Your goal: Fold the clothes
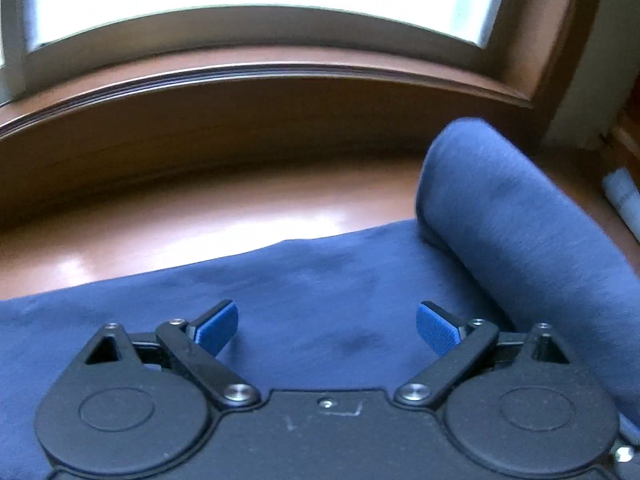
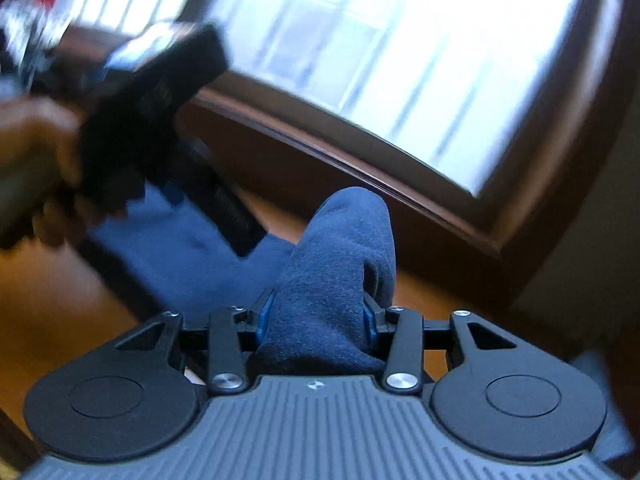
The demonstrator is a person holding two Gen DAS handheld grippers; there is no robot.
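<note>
Sunlit brown worktop point(image 1: 200, 208) carries a soft, limp blue garment point(image 1: 320, 288): right tongs point(image 2: 318, 320) pinch its bunched fold at twelve o'clock, left tongs point(image 1: 327, 326) spread, empty.

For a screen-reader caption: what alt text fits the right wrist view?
The right gripper is shut on a raised fold of blue knit garment above a glossy brown wooden table. The blurred left gripper crosses upper left, before a bright window.
</note>
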